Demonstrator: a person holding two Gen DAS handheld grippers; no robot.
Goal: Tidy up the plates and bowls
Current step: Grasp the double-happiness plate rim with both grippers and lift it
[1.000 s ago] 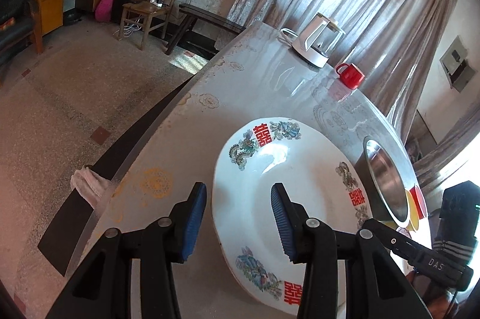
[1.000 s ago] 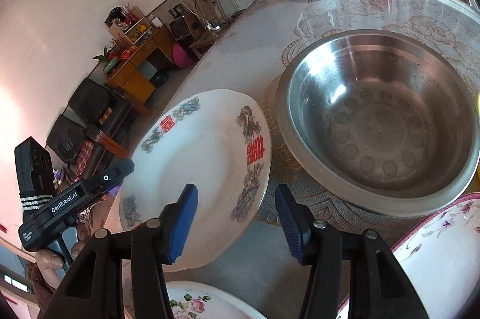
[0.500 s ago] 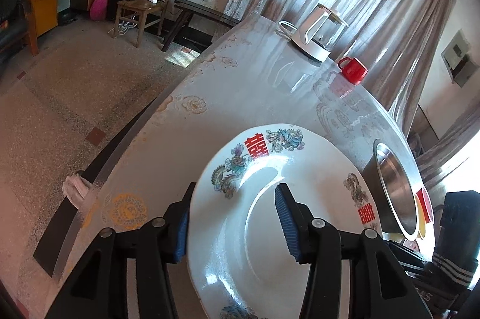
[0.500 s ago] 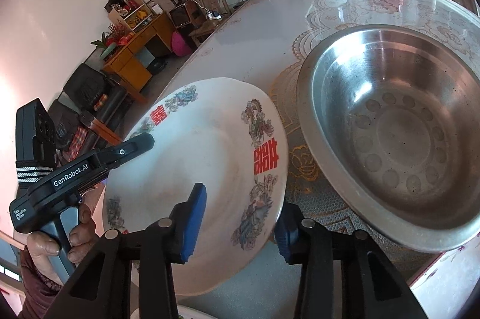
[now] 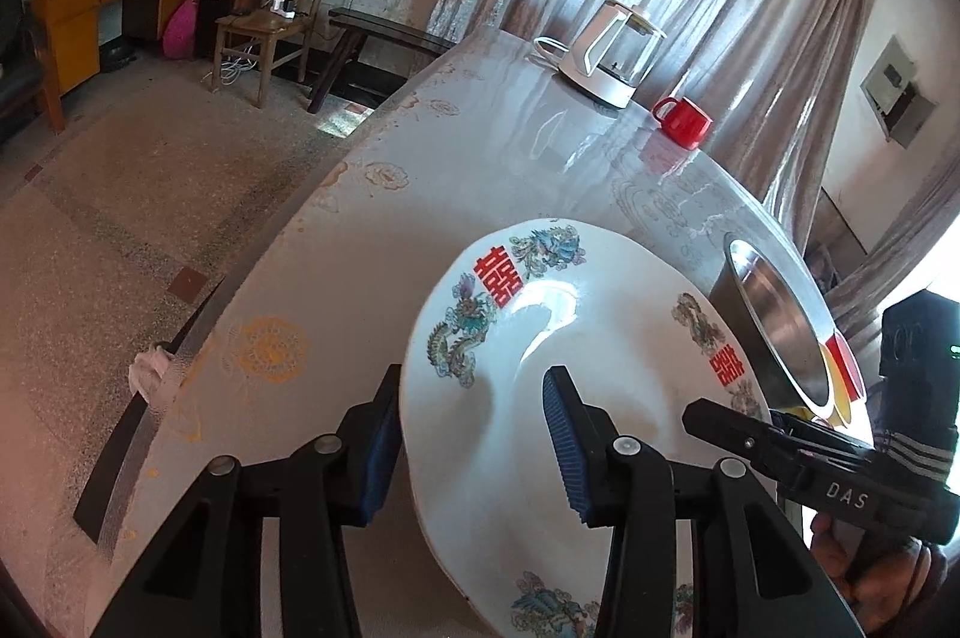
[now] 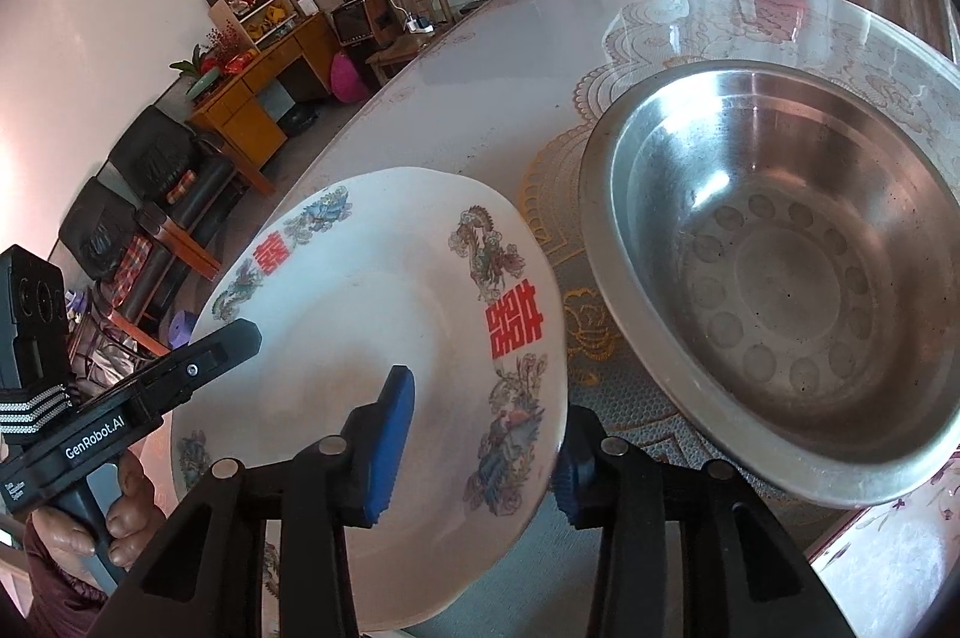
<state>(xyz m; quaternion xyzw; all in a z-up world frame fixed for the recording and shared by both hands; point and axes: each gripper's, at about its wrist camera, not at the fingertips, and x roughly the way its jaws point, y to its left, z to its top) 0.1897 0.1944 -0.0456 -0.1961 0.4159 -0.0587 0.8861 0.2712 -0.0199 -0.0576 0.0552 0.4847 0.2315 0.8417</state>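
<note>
With both the left gripper (image 5: 471, 449) and the right gripper (image 6: 480, 449) closed on opposite rims of the tilted dragon plate (image 6: 372, 314), held off the bench (image 6: 510, 56) at lower centre, uneven pull could slip it against the steel bowl (image 6: 780, 266)

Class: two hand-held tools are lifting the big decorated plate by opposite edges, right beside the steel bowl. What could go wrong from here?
1. The plate is tilted and held only at its rim by the left tool and the right tool; smooth glaze could slip from the pads.
2. Its edge is close to the steel bowl and could knock it.
3. If the hands pull unevenly, the plate may twist loose over the table.
</note>
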